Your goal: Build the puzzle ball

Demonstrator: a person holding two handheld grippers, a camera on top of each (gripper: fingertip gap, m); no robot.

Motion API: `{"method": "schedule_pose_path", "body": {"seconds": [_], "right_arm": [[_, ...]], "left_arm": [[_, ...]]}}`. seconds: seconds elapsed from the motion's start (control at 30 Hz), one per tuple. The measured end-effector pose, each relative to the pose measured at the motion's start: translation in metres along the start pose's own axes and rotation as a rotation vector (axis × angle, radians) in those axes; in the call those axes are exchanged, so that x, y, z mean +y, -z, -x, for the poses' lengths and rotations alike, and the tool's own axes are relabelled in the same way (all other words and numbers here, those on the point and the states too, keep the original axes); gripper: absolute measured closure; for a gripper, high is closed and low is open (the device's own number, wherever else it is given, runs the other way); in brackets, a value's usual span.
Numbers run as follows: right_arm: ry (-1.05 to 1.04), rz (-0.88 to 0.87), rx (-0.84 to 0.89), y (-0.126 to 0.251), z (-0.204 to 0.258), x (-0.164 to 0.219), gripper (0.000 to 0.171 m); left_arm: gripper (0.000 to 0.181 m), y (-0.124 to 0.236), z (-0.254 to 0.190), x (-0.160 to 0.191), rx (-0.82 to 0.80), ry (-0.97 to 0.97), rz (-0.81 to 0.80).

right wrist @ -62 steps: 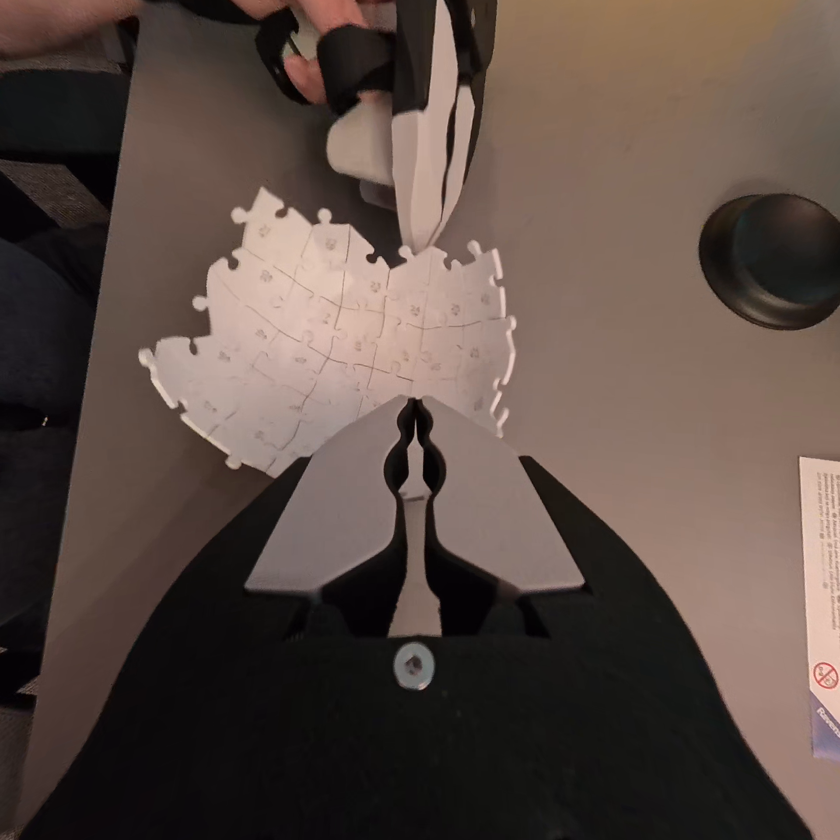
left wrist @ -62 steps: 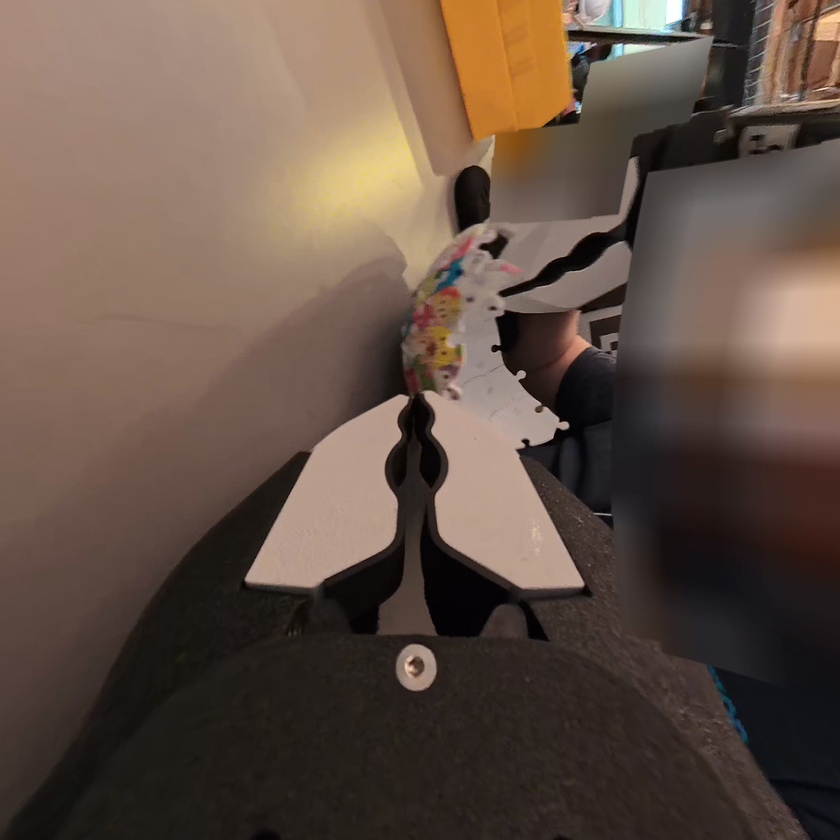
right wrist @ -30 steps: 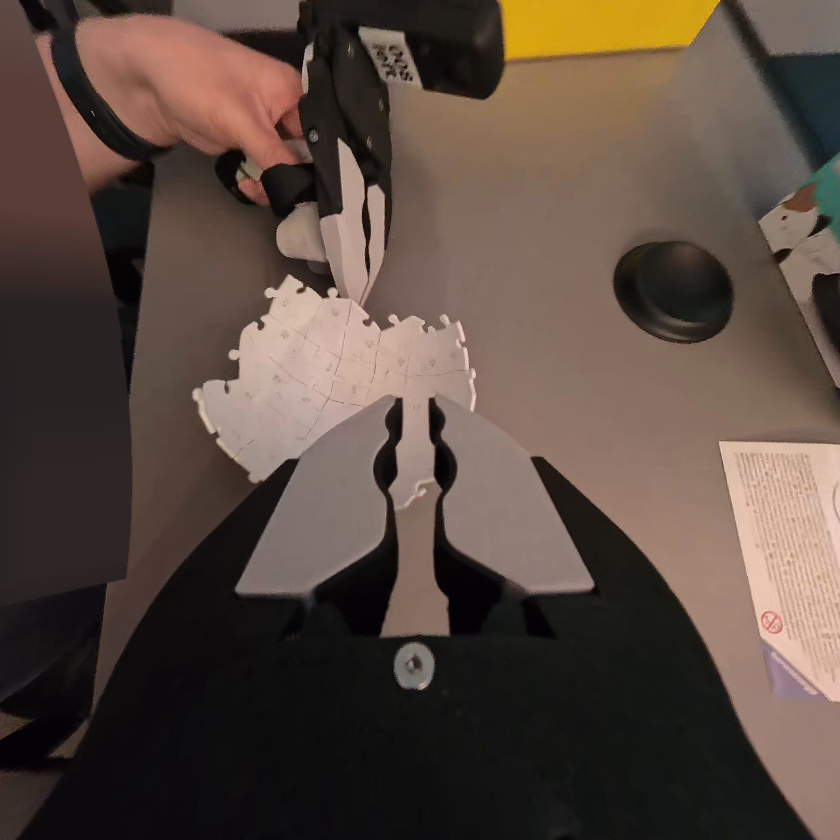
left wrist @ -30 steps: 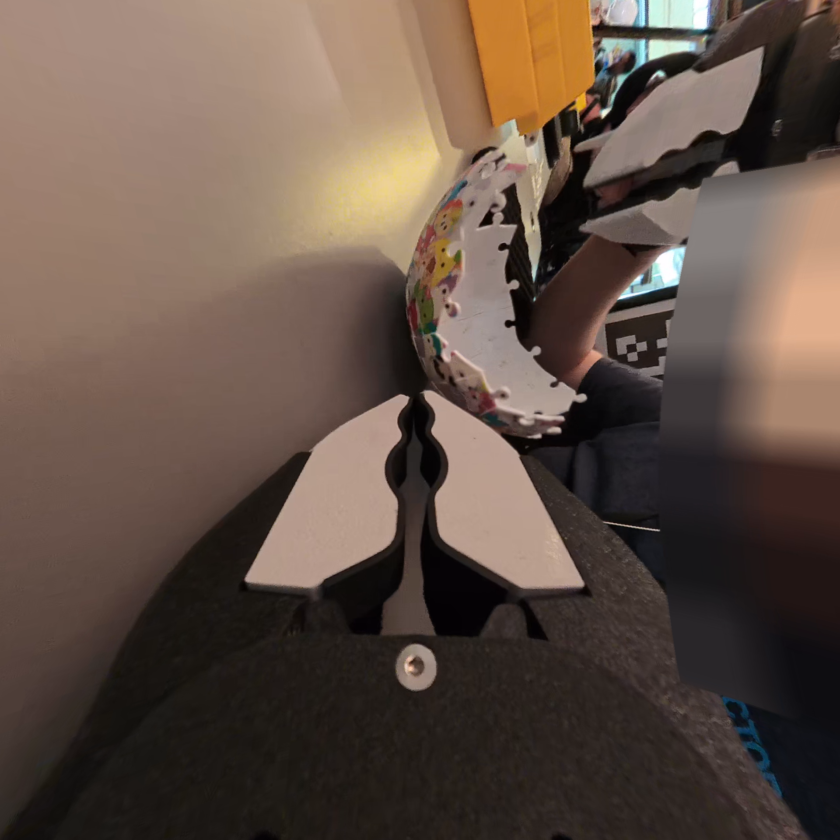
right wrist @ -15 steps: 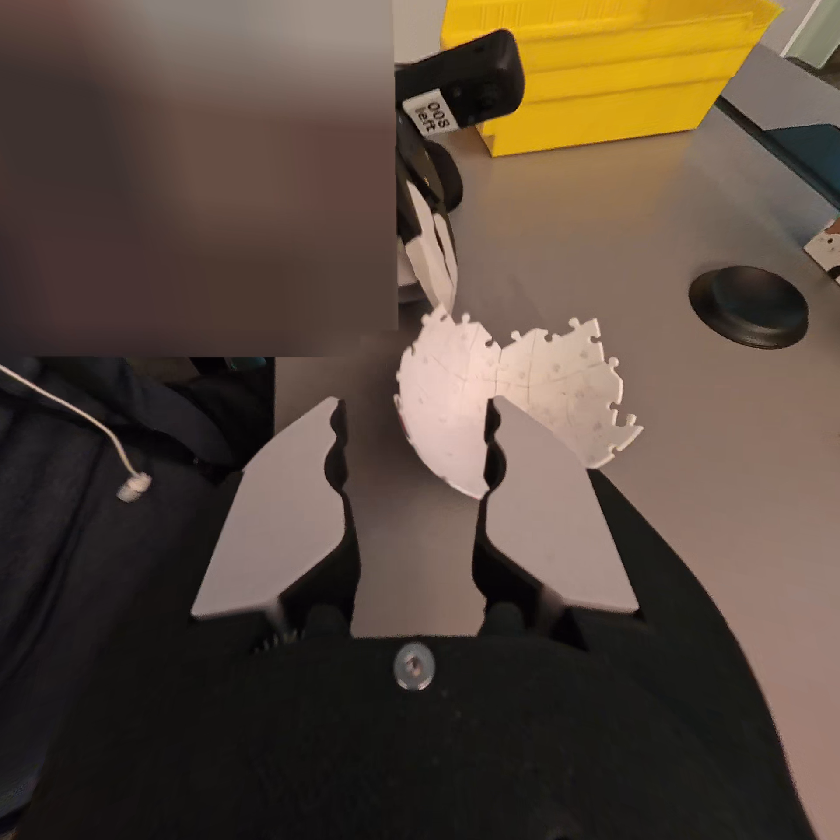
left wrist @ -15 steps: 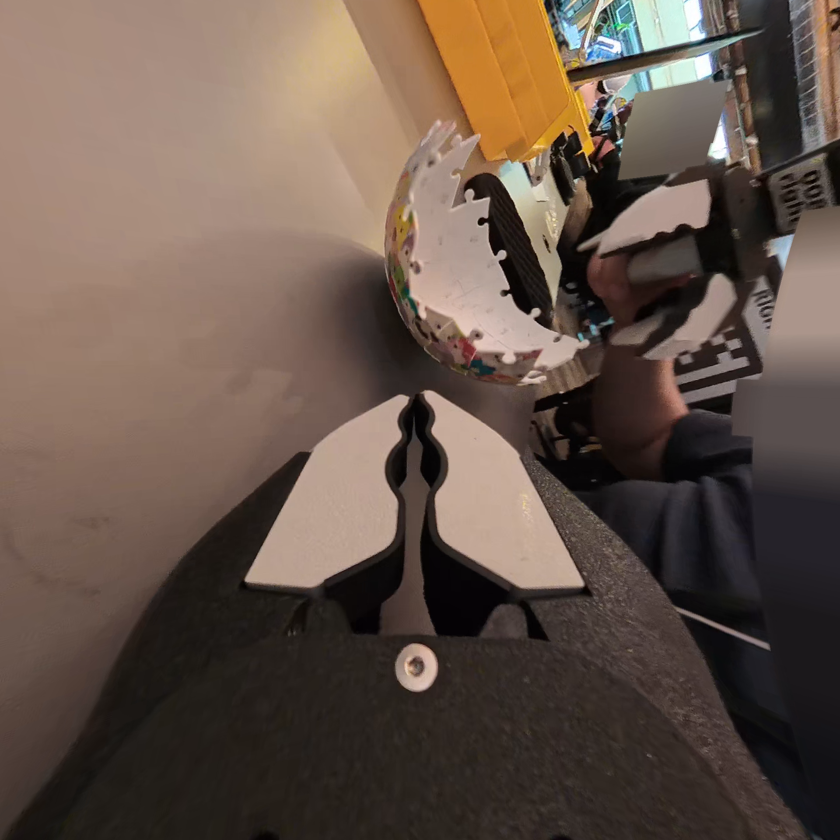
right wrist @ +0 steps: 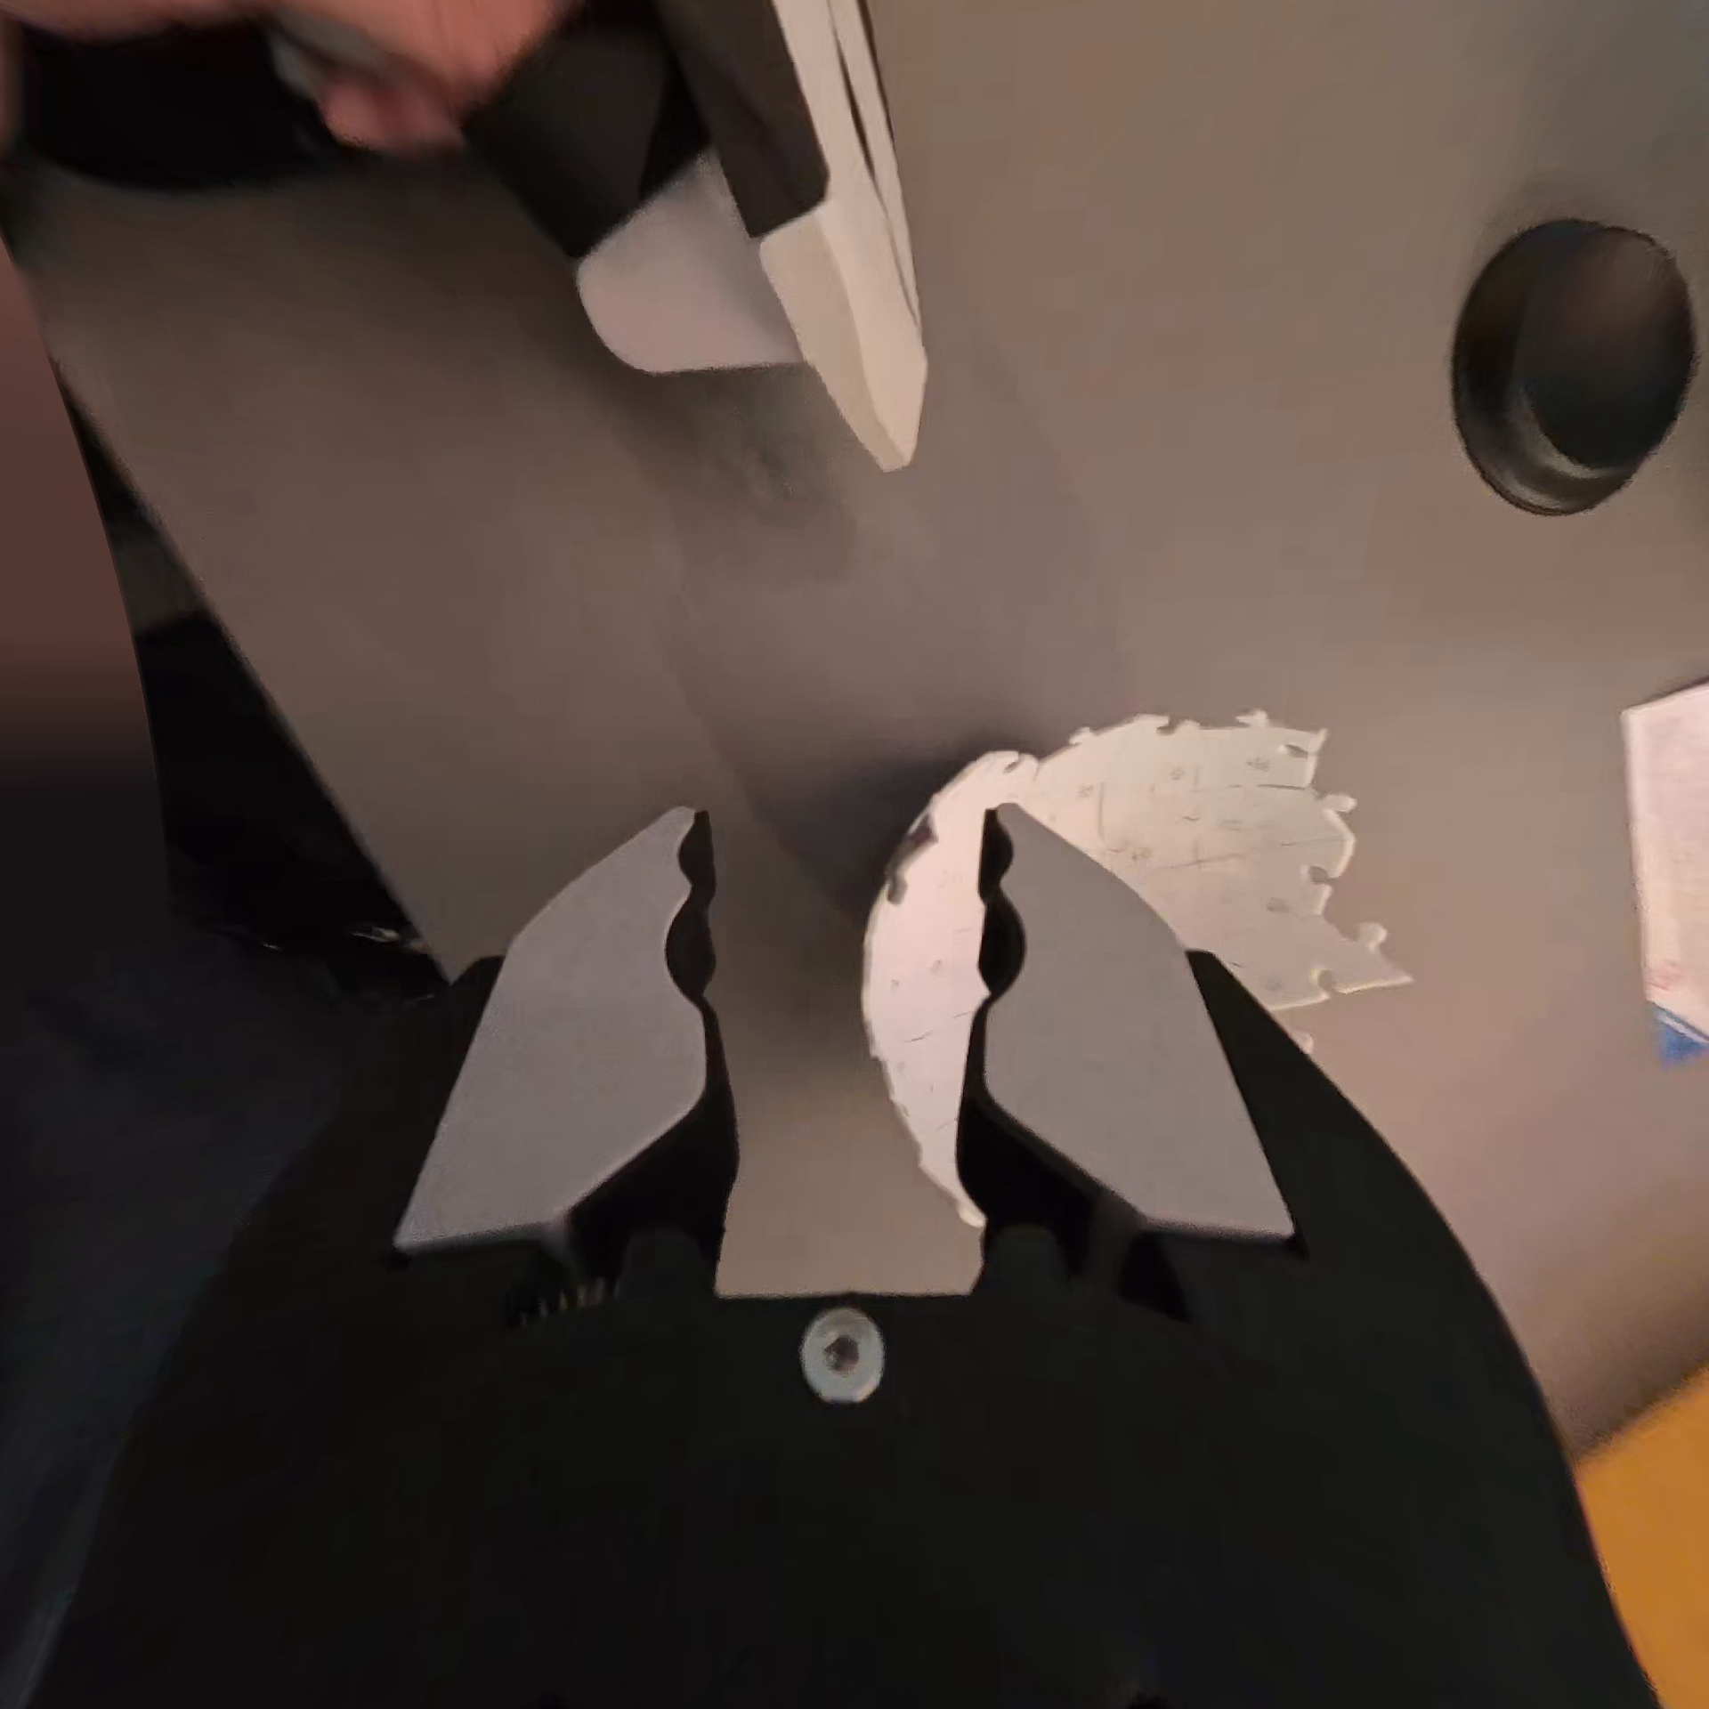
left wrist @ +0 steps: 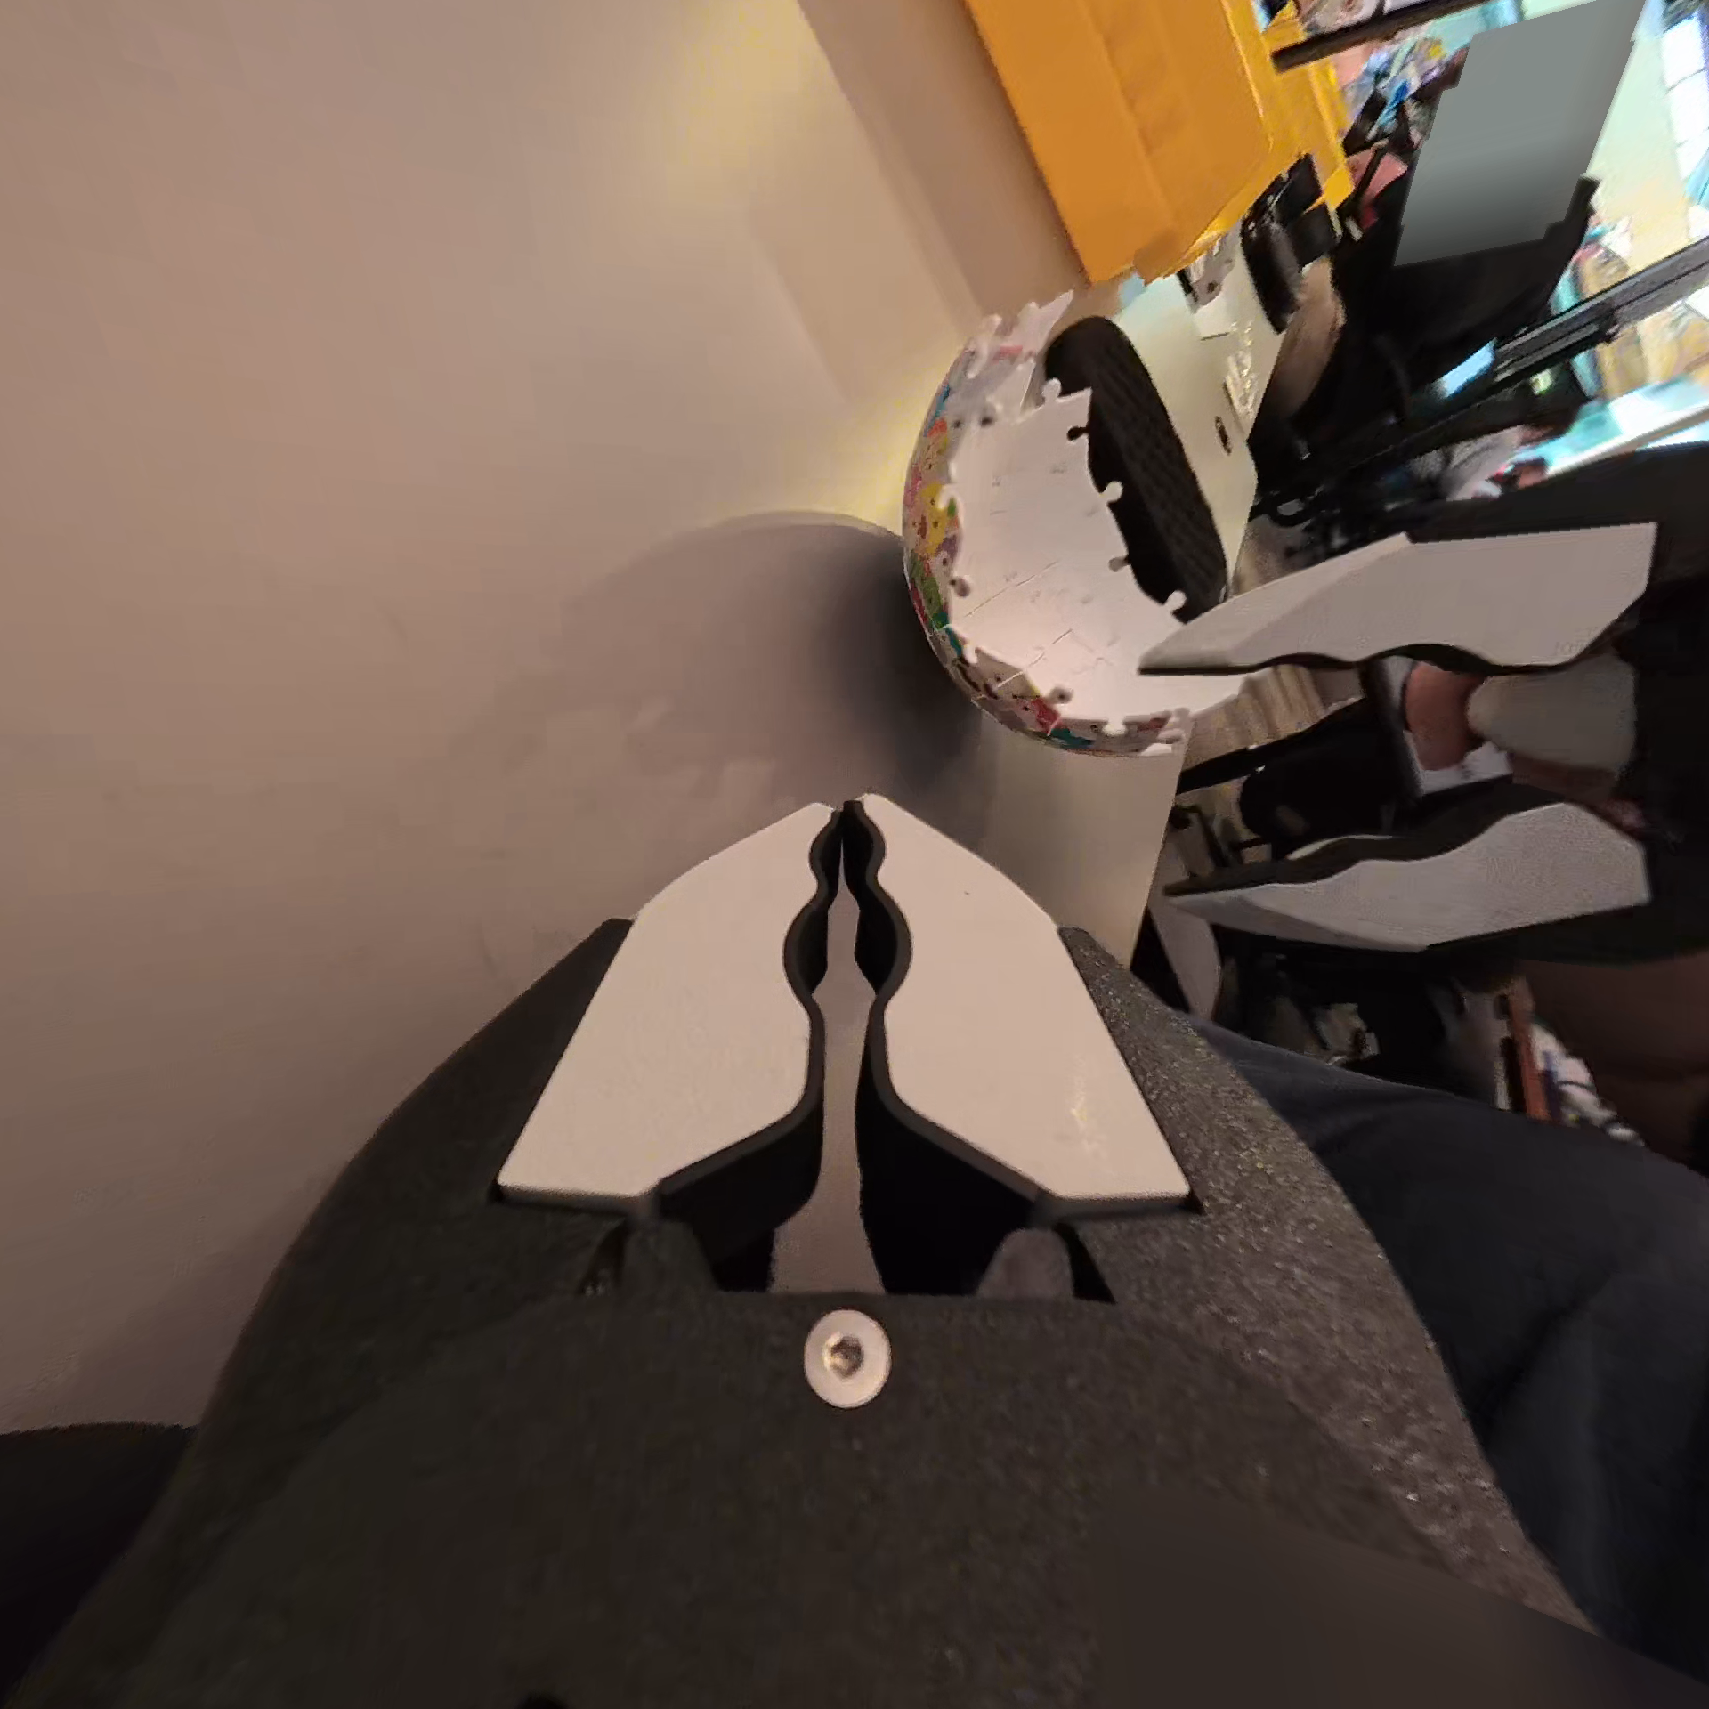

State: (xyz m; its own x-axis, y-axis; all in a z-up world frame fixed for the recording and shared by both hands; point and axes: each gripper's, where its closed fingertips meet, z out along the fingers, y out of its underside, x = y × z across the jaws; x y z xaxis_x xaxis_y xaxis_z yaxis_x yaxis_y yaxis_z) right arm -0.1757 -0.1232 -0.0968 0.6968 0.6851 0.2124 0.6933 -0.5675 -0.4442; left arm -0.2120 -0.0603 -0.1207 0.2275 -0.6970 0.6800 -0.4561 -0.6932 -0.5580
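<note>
White plastic on the inside, bright cartoon colours on the outside: that's the half-built curved shell of the puzzle ball (left wrist: 1036,592), and it now sits loose on the grey table (right wrist: 1110,573), tipped on its rounded side near the table's edge. A couple seconds ago both tools were pinching its rim from opposite sides; since then the right tool (right wrist: 846,828) has released, its jaws standing wide apart with the shell's edge just behind its right finger, and the left tool (left wrist: 843,806) has let go too and pulled away, clenched on nothing. My read is the shell got set down so a next piece can be fetched, though I can't spot any loose pieces in these shots. The shell looks wobbly resting on its curve like that. Around it: a round black cable grommet (right wrist: 1577,370) sunk in the table, a white printed leaflet (right wrist: 1674,888) at the right edge, a yellow plastic bin (left wrist: 1128,129) farther back, and a cluttered, blurry workshop beyond.
</note>
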Motion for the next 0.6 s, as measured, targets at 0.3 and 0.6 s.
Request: {"method": "schedule_pose_path", "body": {"seconds": [0.3,0.6], "right_arm": [[-0.029,0.222,0.139,-0.021,-0.019,0.022,0.126],[-0.014,0.297,0.126,-0.030,-0.018,0.041,0.141]], "left_arm": [[0.181,0.000,-0.003,0.003,0.033,0.006,0.035],[0.181,0.000,-0.005,0.005,0.045,0.005,0.041]]}}
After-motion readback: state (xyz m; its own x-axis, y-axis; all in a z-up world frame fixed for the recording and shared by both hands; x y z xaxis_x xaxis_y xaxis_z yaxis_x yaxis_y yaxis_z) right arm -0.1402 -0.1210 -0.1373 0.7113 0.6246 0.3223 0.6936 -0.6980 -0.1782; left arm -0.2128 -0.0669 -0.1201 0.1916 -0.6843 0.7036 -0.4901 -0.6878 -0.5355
